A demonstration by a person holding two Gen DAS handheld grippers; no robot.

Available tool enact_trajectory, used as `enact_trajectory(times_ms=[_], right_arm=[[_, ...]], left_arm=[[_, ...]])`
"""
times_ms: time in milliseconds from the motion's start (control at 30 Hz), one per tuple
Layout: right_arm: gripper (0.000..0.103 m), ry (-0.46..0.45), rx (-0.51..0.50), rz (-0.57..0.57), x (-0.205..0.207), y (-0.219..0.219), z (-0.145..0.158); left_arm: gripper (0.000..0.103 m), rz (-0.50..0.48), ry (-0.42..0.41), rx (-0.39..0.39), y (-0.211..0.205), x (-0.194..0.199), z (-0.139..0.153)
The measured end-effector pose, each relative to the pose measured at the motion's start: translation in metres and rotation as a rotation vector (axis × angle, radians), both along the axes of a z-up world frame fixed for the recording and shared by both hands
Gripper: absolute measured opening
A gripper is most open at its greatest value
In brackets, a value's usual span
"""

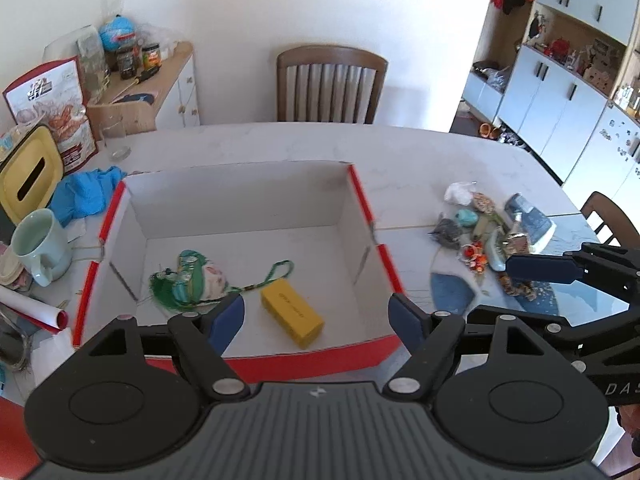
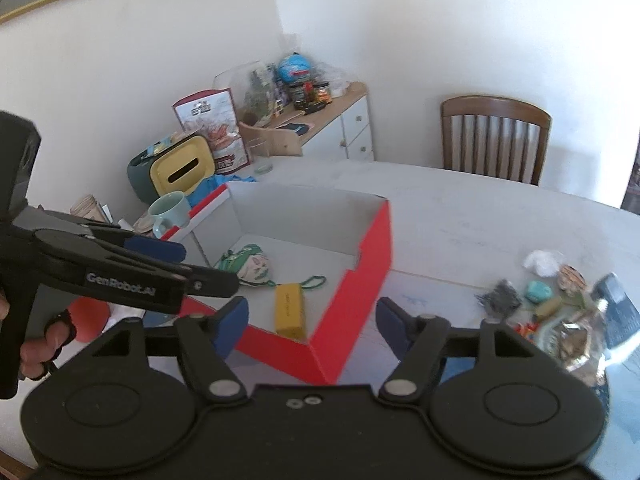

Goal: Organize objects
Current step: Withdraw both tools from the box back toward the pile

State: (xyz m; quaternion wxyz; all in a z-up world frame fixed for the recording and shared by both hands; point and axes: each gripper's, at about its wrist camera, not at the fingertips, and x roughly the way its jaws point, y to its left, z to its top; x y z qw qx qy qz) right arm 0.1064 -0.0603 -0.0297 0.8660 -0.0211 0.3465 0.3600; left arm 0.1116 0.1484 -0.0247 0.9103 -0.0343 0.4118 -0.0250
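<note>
A red cardboard box [image 1: 376,354] with a white interior is set open-topped on a pale marble-patterned table [image 1: 400,152]. Inside it, a yellow rectangular block [image 1: 292,318] is laid flat near the front wall, and a green-and-white pouch [image 1: 196,284] with a green cord is placed just to its left, apart from it. To the right of the box, a cluster of small trinkets [image 1: 488,236] is spread on the table, among them a turquoise piece and a white crumpled item; most are too small to be identified.

The left gripper [image 1: 316,316] is held above the box's front edge with its blue-padded jaws spread wide and nothing gripped between them. The right gripper [image 2: 312,320] is likewise seen with jaws apart and empty, positioned over the box's near corner.

A pale green mug [image 1: 38,246] and blue cloth [image 1: 86,194] are seen left of the box. A wooden chair [image 1: 332,84] is placed at the table's far side.
</note>
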Motion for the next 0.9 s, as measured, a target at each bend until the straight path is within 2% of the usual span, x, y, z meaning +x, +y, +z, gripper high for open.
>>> enact_trajectory(times_ms=[367,500,667,900], right_arm=[[0.092,-0.012,0.021,-0.100,-0.009,-0.071,-0.009],[0.096,-0.018,0.018,-0.142,-0.008,-0.102,-0.015],[0.097,-0.018,0.005,-0.200,-0.004,-0.141,-0.021],[0.097,-0.015,-0.030,-0.273,0.014,-0.191,-0.031]], left_arm=[[0.088,-0.041,-0.030,-0.030,-0.054,-0.003,-0.005],[0.090,-0.072,-0.038,-0.069,-0.074,0.001,-0.008],[0.100,-0.096,-0.044,-0.098,-0.099,0.010,-0.013],[0.101,-0.110,-0.082,-0.076,-0.134,0.031,-0.018]])
